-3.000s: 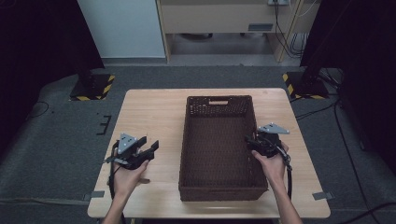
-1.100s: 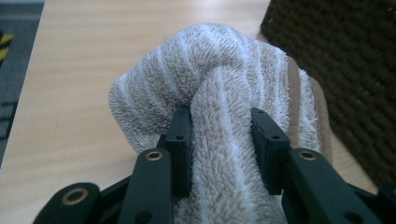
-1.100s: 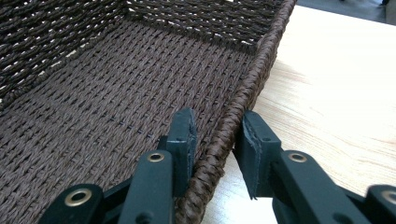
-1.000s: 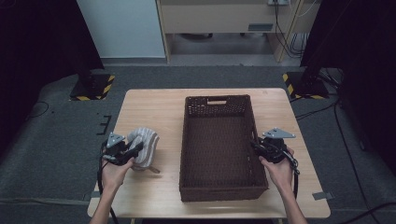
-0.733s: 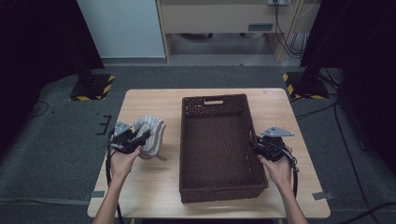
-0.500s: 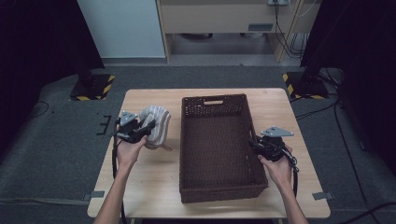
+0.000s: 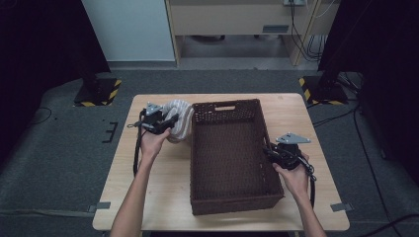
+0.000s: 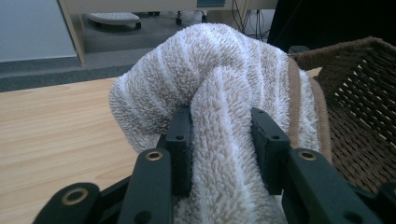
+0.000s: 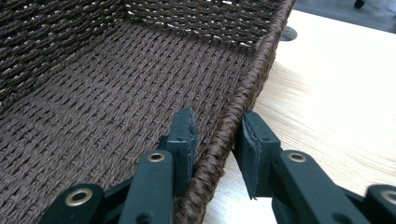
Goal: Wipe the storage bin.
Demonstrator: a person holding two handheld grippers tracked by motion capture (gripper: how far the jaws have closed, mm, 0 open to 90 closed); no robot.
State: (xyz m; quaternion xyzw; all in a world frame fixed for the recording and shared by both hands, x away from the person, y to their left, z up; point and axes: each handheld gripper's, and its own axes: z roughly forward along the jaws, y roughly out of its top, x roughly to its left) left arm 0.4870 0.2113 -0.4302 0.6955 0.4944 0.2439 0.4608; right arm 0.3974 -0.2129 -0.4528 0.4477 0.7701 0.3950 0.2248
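- Item: towel (image 7: pixel 179 126), striped white and beige terry with a tan border band. It hangs bunched in the left claw (image 7: pixel 165 124), raised off the desk (image 7: pixel 163 182) near the far-left corner, just beside the outer left wall of the basket (image 7: pixel 232 205), close to that basket's far-left corner.
- Left claw: in the left gripper view its jaws are pinching a thick fold of the towel (image 8: pixel 224 121) between the pads, with pile bulging over and around both.
- Handling, judged: light, soft and limp. It will sag and drape rather than keep shape, and loose ends may catch on the wicker rim. The looped pile offers good friction, so slipping seems unlikely. It is not fragile. The best hold is a gathered fold near the middle of the bundle, as now; a single edge would let the rest trail.
- Container: basket, dark brown wicker, rectangular, with a handle slot in its far wall. It stands along the middle of the desk, reaching close to the near edge. Nothing lies on its woven floor (image 9: pixel 93 107).
- Right claw (image 7: pixel 276 154): closed across the basket's right rim, one jaw inside the wall and one outside, as the right gripper view shows on the braided rim (image 9: pixel 224 135). This appears to steady the basket.
- Desk: pale wood, otherwise bare around the basket.
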